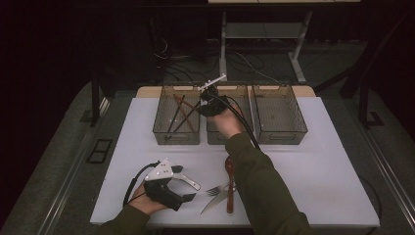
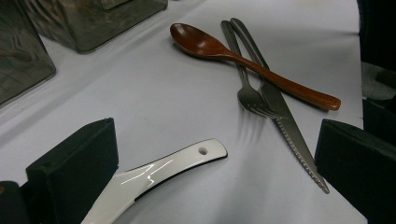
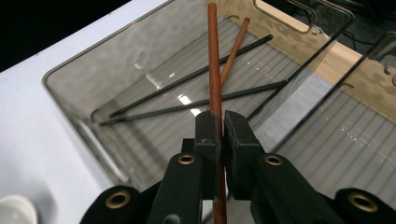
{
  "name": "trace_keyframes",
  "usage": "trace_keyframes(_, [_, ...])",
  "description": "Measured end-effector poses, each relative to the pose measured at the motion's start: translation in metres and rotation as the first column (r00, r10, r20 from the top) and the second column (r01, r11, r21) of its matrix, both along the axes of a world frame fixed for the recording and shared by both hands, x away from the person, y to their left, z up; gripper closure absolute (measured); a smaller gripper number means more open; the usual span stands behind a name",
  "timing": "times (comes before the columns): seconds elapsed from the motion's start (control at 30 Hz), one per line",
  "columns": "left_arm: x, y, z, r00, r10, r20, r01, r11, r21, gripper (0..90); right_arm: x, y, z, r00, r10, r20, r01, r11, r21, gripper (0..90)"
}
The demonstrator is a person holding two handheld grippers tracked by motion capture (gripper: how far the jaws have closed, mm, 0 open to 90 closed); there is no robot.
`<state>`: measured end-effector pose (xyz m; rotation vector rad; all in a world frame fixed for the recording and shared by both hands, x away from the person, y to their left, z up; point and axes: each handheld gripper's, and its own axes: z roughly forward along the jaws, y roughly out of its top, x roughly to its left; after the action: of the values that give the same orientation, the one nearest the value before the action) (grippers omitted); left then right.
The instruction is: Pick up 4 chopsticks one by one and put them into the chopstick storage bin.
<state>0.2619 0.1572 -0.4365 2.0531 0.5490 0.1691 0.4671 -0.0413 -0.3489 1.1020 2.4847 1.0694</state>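
Observation:
My right gripper (image 3: 222,119) is shut on a brown chopstick (image 3: 212,56), holding it over the left clear bin (image 3: 70,74). Inside that bin lie two black chopsticks (image 3: 187,81) and another brown one (image 3: 236,44). In the high view the right gripper (image 1: 204,100) hovers at that bin's (image 1: 177,142) right wall. My left gripper (image 1: 188,190) rests near the table's front left. Its jaws stand wide apart, open (image 2: 215,135), with a white utensil handle (image 2: 163,170) lying between them, close to the left jaw.
A wooden spoon (image 2: 252,63), a fork (image 2: 247,93) and a serrated knife (image 2: 289,126) lie crossed at the front middle of the white table (image 1: 303,161). The middle bin (image 1: 218,137) and right bin (image 1: 279,137) stand at the back. A white round object (image 3: 14,210) sits beside the left bin.

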Motion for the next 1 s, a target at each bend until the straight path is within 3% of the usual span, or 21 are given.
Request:
trace_keyframes(0.4, [0.001, -0.001, 0.0, 1.0, 0.002, -0.003, -0.002, 1.0, -0.004, 0.0, 0.026, 0.038, -0.007, 0.9985, -0.037, -0.04, 0.037, 0.9993, 0.0, 84.6])
trace_keyframes(0.5, [0.001, -0.002, 0.0, 1.0, 0.0, -0.004, 0.0, 1.0, -0.002, 0.0, 0.031, 0.05, -0.01, 0.9985, -0.042, -0.035, 0.041, 0.9985, -0.035, 84.6])
trace_keyframes(0.7, [0.001, -0.002, 0.0, 1.0, -0.007, -0.003, 0.007, 1.0, -0.005, 0.0, 0.039, 0.071, -0.018, 0.9973, -0.051, -0.053, 0.048, 0.9971, -0.06, 83.5])
trace_keyframes(0.8, [0.001, -0.002, 0.001, 1.0, -0.008, 0.001, 0.008, 0.9999, -0.008, 0.0, 0.039, 0.076, -0.019, 0.9983, -0.044, -0.037, 0.042, 0.9977, -0.053, 71.7])
trace_keyframes(1.0, [0.0, -0.001, 0.002, 1.0, -0.008, 0.002, 0.008, 0.9999, -0.013, 0.0, 0.033, 0.068, -0.012, 0.9997, -0.026, -0.006, 0.026, 0.999, -0.037, 56.8])
